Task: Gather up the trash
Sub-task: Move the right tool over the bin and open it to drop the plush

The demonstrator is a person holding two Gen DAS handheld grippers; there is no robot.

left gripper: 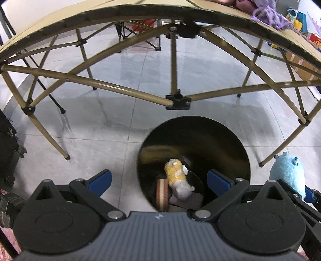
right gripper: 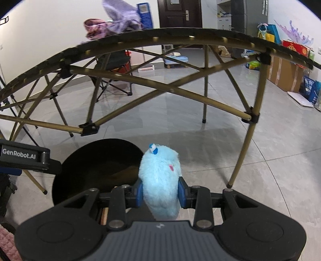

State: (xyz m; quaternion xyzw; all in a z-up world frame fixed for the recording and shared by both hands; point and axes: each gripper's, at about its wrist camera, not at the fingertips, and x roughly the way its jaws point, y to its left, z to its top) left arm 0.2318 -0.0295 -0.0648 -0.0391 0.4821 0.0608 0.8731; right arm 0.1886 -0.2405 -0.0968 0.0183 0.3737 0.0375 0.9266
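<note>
A black round bin [left gripper: 220, 144] stands on the floor beside a folding table. Inside it lie a yellow-and-white plush toy [left gripper: 177, 178], a round wooden piece [left gripper: 162, 193] and a grey cloth. My left gripper [left gripper: 158, 179] is open and empty just above the bin's near rim. My right gripper [right gripper: 160, 192] is shut on a fluffy light-blue plush toy [right gripper: 160, 176], held upright just right of the bin [right gripper: 96, 166]. The blue plush also shows at the right edge of the left wrist view [left gripper: 287, 172].
The folding table's olive metal legs and crossbars [left gripper: 176, 99] stand just beyond the bin. Purple fabric [right gripper: 120, 18] lies on the tabletop. A black folding chair [right gripper: 112, 66] stands behind. Cardboard boxes and bags [right gripper: 284, 70] line the right wall. A black case [left gripper: 6, 150] sits left.
</note>
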